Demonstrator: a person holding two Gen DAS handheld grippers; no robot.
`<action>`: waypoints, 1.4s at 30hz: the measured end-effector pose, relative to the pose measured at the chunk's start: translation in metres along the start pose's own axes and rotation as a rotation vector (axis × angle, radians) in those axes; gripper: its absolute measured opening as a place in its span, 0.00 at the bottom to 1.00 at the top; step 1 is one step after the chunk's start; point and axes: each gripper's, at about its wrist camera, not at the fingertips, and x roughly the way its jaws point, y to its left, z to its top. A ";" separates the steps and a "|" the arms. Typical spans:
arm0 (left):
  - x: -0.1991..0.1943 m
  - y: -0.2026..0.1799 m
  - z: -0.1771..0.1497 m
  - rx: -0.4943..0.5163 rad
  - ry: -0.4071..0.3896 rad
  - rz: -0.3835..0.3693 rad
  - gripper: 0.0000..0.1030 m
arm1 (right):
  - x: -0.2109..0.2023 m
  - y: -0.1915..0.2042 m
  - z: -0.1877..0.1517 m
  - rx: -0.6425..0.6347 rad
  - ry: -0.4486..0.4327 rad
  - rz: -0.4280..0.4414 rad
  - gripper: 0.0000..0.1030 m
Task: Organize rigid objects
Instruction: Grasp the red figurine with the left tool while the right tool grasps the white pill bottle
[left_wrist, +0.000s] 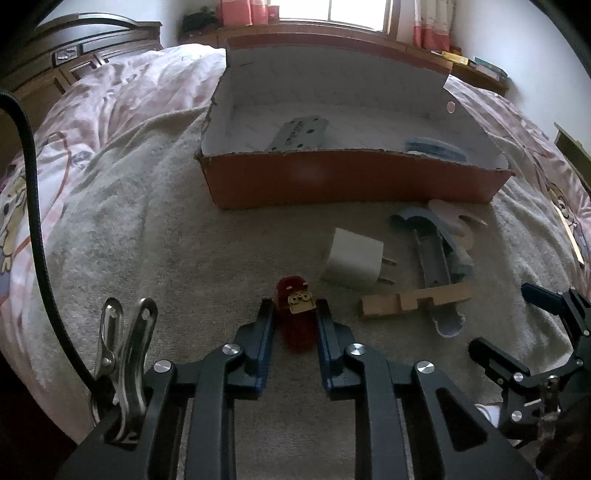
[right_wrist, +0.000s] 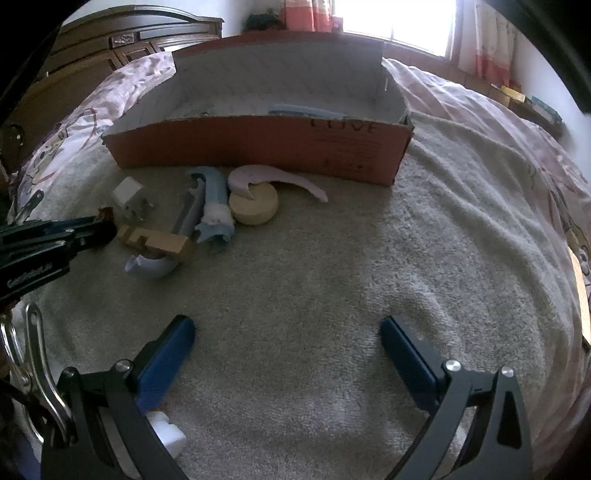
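Note:
My left gripper (left_wrist: 294, 308) is shut on a small red object with a brass top (left_wrist: 296, 316), low over the grey towel (left_wrist: 147, 221). A white charger cube (left_wrist: 351, 259), a wooden notched block (left_wrist: 413, 301) and a grey-blue curved plastic piece (left_wrist: 430, 254) lie just right of it. An orange cardboard box (left_wrist: 351, 181) stands behind, with a grey plate (left_wrist: 301, 133) and a blue piece (left_wrist: 436, 147) inside. My right gripper (right_wrist: 288, 332) is open and empty over bare towel. In its view lie a round cream disc (right_wrist: 254, 208), a pink curved piece (right_wrist: 273, 181) and the wooden block (right_wrist: 159, 242).
The towel (right_wrist: 369, 277) lies on a bed with a pink patterned quilt (right_wrist: 498, 122). A dark wooden headboard (left_wrist: 74, 55) is at the left, a window (left_wrist: 354, 11) behind. The left gripper shows in the right wrist view (right_wrist: 55, 236). A white object (right_wrist: 166, 432) sits under the right gripper.

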 end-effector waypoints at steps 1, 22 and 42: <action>0.000 0.000 0.001 0.005 -0.003 0.002 0.22 | 0.000 0.000 0.000 -0.001 0.001 0.001 1.00; -0.013 0.014 -0.010 -0.033 -0.054 -0.052 0.21 | -0.044 0.014 -0.018 0.192 0.089 0.263 0.85; -0.030 0.033 -0.027 -0.091 -0.088 -0.089 0.21 | -0.018 0.082 -0.027 0.060 0.158 0.094 0.87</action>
